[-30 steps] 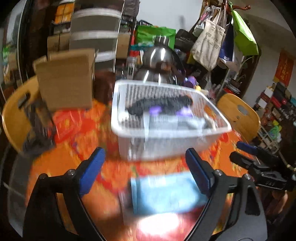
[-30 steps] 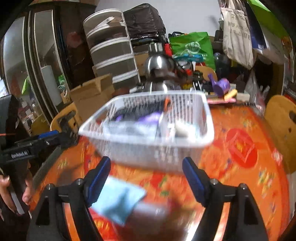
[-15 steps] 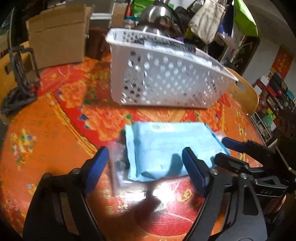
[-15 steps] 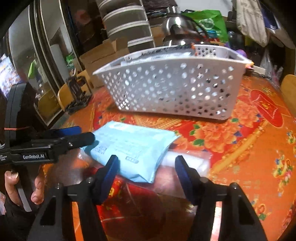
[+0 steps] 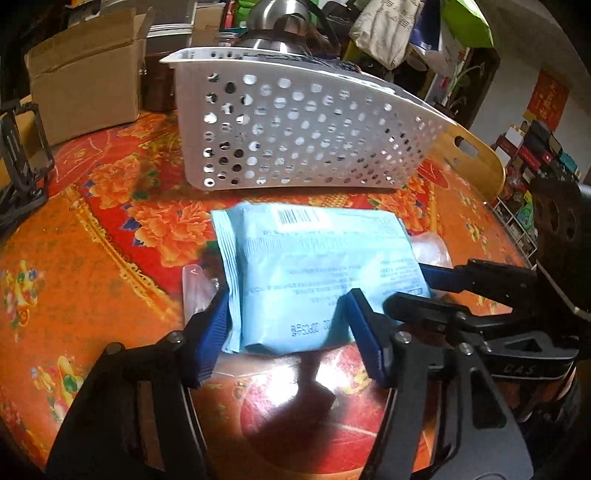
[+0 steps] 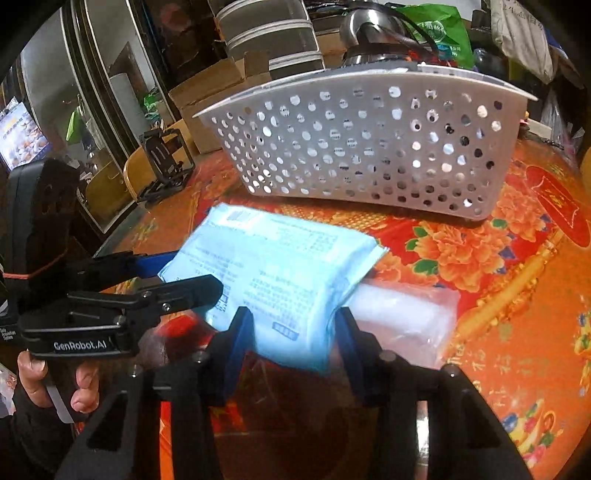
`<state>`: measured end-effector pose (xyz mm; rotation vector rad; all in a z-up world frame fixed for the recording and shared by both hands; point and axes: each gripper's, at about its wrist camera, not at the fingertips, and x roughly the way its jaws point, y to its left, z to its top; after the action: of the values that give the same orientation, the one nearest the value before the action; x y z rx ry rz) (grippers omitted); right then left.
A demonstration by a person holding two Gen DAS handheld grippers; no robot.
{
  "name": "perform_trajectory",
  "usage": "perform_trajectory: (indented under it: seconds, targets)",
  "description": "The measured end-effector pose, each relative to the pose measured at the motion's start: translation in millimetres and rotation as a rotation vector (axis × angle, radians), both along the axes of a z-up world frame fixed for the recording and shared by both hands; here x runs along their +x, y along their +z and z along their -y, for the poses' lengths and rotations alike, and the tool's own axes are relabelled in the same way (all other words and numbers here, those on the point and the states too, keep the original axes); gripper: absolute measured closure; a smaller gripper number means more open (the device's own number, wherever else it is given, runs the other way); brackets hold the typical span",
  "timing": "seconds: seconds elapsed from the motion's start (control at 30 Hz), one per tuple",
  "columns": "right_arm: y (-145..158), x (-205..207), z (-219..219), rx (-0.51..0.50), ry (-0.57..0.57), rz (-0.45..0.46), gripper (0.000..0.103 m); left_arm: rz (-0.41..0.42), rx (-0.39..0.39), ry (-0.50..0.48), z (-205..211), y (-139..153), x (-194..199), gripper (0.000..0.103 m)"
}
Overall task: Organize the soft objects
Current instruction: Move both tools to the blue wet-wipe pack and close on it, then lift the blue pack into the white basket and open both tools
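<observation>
A soft light-blue packet (image 5: pixel 317 273) lies on a clear plastic bag (image 6: pixel 402 317) on the orange flowered tablecloth, in front of a white perforated basket (image 5: pixel 295 133). My left gripper (image 5: pixel 286 328) has its blue fingers pressed against both sides of the packet's near end. My right gripper (image 6: pixel 293 338) grips the packet (image 6: pixel 273 273) at its other end, the soft pack bulging between its fingers. Each gripper shows in the other's view, the right gripper at the right (image 5: pixel 436 280) and the left gripper at the left (image 6: pixel 177 277). The basket (image 6: pixel 369 144) holds things I cannot make out.
A cardboard box (image 5: pixel 85 77) stands at the back left, a steel kettle (image 5: pixel 280 22) behind the basket. A black frame stand (image 6: pixel 166 162) sits at the table's left edge. A wooden chair (image 5: pixel 472 162) is at the right. Bags and shelves crowd the back.
Both grippers dropped from basket height to the table, moved onto the blue packet and narrowed until their fingers pressed its two ends.
</observation>
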<state>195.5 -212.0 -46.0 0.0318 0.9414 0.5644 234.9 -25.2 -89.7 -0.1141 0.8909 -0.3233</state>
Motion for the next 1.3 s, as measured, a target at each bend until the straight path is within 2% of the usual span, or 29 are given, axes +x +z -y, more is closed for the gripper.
perform_trajectory:
  seconds: [0.1, 0.17, 0.23, 0.37, 0.6, 0.7, 0.87, 1.03, 1.2, 1.3]
  targets:
    - [-1, 0, -5, -0.013, 0.008, 0.004, 0.062, 0.012, 0.004, -0.008, 3, 2, -4, 0.053]
    - [0, -1, -7, -0.015, 0.017, 0.014, 0.070, 0.015, 0.004, -0.008, 5, 2, -7, 0.056]
    - [2, -2, -7, -0.018, 0.018, 0.029, 0.075, 0.025, -0.004, -0.003, 3, 5, -10, 0.063]
    - [5, -4, -6, -0.009, 0.014, 0.048, 0.083, 0.034, -0.008, -0.003, 1, 7, -13, 0.066]
    - [11, -12, -6, -0.028, 0.015, 0.101, 0.086, 0.098, 0.012, -0.006, 2, 18, -25, 0.070]
    - [18, -17, -4, -0.024, 0.011, 0.134, 0.087, 0.103, -0.016, -0.004, -3, 21, -26, 0.070]
    - [30, -26, -2, -0.025, 0.012, 0.175, 0.087, 0.158, -0.011, -0.007, -4, 34, -35, 0.070]
    - [39, -30, -4, -0.041, 0.015, 0.199, 0.088, 0.139, -0.054, -0.018, -12, 35, -31, 0.069]
    - [37, -32, -8, -0.047, 0.021, 0.200, 0.088, 0.142, -0.036, -0.021, -13, 33, -31, 0.069]
    - [37, -33, -9, -0.049, 0.021, 0.205, 0.089, 0.178, 0.008, -0.015, -7, 36, -37, 0.068]
